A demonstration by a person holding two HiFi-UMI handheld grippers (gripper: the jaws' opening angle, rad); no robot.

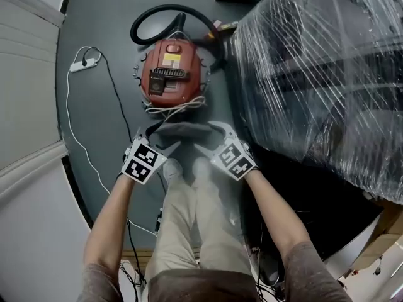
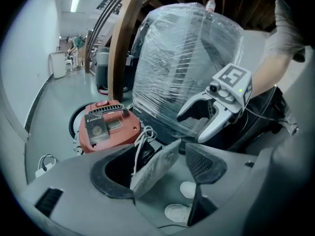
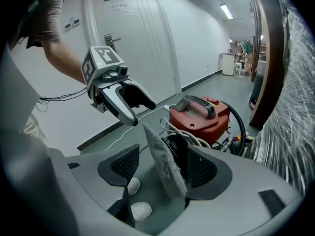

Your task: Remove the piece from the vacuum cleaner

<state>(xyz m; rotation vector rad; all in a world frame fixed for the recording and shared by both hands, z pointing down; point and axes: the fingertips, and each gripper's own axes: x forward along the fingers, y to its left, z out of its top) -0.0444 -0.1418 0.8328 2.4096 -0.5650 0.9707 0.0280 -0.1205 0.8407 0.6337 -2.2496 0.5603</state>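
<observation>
The red vacuum cleaner [image 1: 171, 74] stands on the grey floor, with its black hose [image 1: 157, 14] looped behind it. A flat grey filter-like piece [image 1: 182, 131] hangs in front of it, between my two grippers. In the left gripper view this piece [image 2: 157, 166] leans against the left pad of my left gripper [image 2: 162, 176], whose jaws stand wide apart. In the right gripper view the piece [image 3: 165, 163] leans against the right pad of my right gripper [image 3: 162, 176], which is just as wide. The two grippers [image 1: 157, 140] [image 1: 209, 138] face each other above the person's shoes.
A large load wrapped in clear film [image 1: 327, 74] stands close on the right. A white cord [image 1: 179, 106] lies bundled at the vacuum's front. A power strip [image 1: 85, 63] and its cable run along the floor at the left, near a white wall and door.
</observation>
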